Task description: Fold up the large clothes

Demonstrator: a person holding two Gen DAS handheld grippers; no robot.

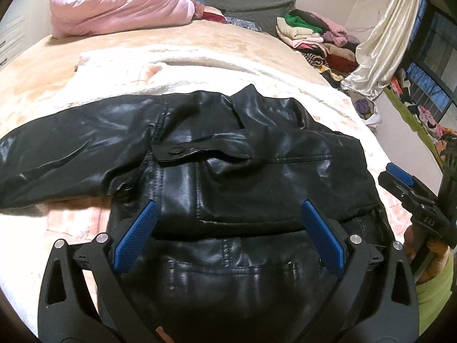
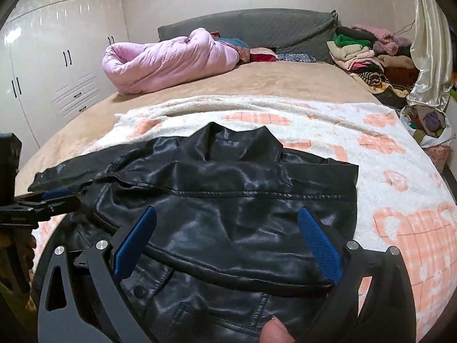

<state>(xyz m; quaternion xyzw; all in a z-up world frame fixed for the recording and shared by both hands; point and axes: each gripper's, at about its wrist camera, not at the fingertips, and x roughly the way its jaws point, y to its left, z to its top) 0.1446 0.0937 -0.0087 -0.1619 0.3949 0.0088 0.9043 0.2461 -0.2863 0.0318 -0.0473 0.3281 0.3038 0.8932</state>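
A black leather jacket (image 1: 228, 157) lies on a white and peach blanket (image 1: 200, 65) on the bed, collar away from me, one sleeve stretched to the left. It also shows in the right wrist view (image 2: 228, 194), with its right side folded over the body. My left gripper (image 1: 228, 208) is open, its blue pads (image 1: 137, 234) spread over the jacket's lower body and holding nothing. My right gripper (image 2: 227, 214) is open over the folded part, also empty. The right gripper shows at the right edge of the left wrist view (image 1: 400, 177); the left gripper shows at the left edge of the right wrist view (image 2: 51, 197).
A rolled pink quilt (image 2: 171, 60) lies at the bed's far left by the grey headboard (image 2: 257, 25). A pile of mixed clothes (image 2: 365, 54) sits at the far right. White wardrobes (image 2: 57, 57) stand left, a cream curtain (image 2: 428, 43) and a bag of clothes (image 2: 428, 123) right.
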